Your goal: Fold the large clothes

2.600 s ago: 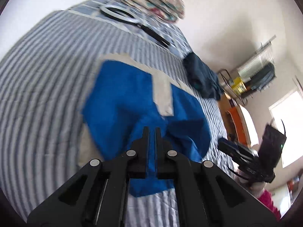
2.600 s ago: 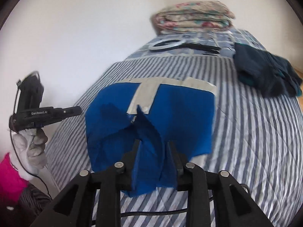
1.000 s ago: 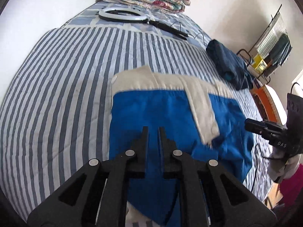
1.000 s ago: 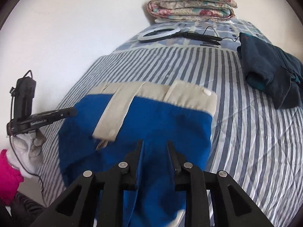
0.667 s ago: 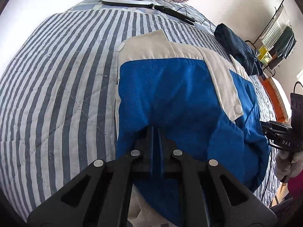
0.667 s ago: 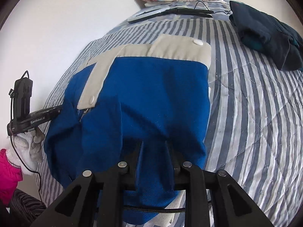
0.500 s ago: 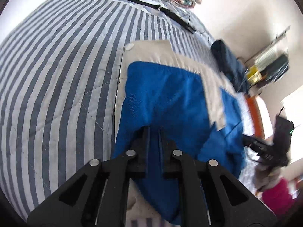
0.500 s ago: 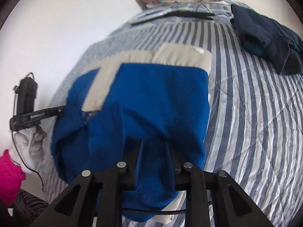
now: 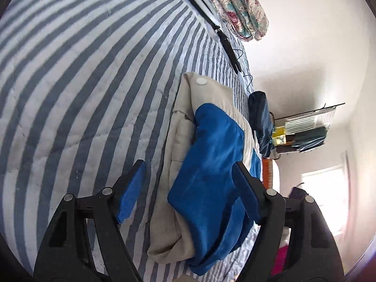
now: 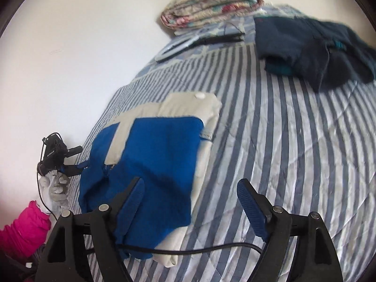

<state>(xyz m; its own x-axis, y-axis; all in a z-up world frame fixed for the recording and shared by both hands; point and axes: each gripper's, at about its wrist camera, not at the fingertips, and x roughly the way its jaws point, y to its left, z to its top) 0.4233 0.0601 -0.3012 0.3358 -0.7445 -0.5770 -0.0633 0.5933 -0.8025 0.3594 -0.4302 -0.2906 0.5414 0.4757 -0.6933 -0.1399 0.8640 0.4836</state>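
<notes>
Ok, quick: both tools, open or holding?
Left tool: jaws opening, blue garment between them, not gripped.
Right tool: jaws opening, holding nothing.

A bedroom in a home. A bed (image 10: 293, 141) with a blue-and-white striped quilt fills most of both views, a folded floral blanket (image 10: 211, 4) stacked at its head against plain white walls (image 10: 82, 47). Beyond the bed, a wire rack (image 9: 305, 129) holds household items beside a bright window (image 9: 329, 199).
</notes>
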